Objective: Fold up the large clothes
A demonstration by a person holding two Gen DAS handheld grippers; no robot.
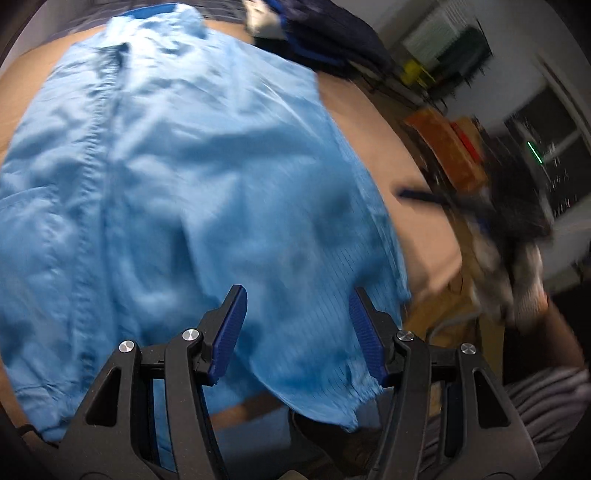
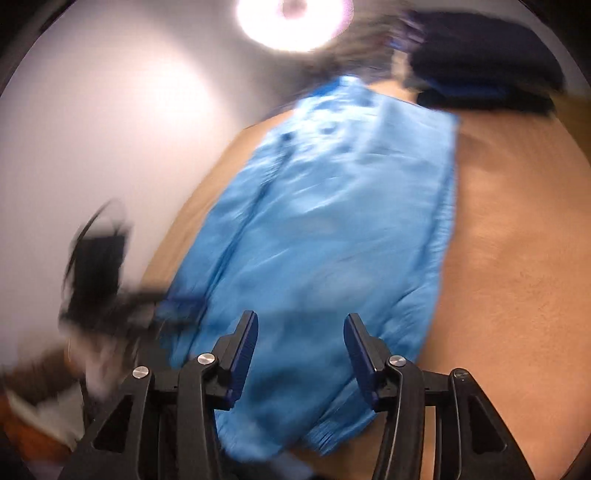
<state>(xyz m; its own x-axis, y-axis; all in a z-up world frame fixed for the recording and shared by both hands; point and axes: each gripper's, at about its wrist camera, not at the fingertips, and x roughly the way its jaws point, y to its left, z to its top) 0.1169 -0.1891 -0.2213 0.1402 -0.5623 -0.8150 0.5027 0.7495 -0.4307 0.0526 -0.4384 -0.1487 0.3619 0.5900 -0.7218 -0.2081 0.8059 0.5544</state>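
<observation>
The tan surface (image 1: 373,147) carries a light blue jacket (image 1: 177,177) laid flat, its long axis and zipper seam running straight away from both claws toward the collar at the far end. A dark folded pile (image 1: 325,33) sits beyond it. Left claw (image 1: 297,334) and right claw (image 2: 300,352) hover over the near hem, fingers apart, holding nothing.

Free room: bare desk (image 2: 517,258) at the frame's right, beside the blue garment (image 2: 325,229).
Obstacle: dark folded clothes (image 2: 484,62) stacked upper right.
Left side: blurred other tool (image 2: 107,291), seemingly over the garment's edge.
</observation>
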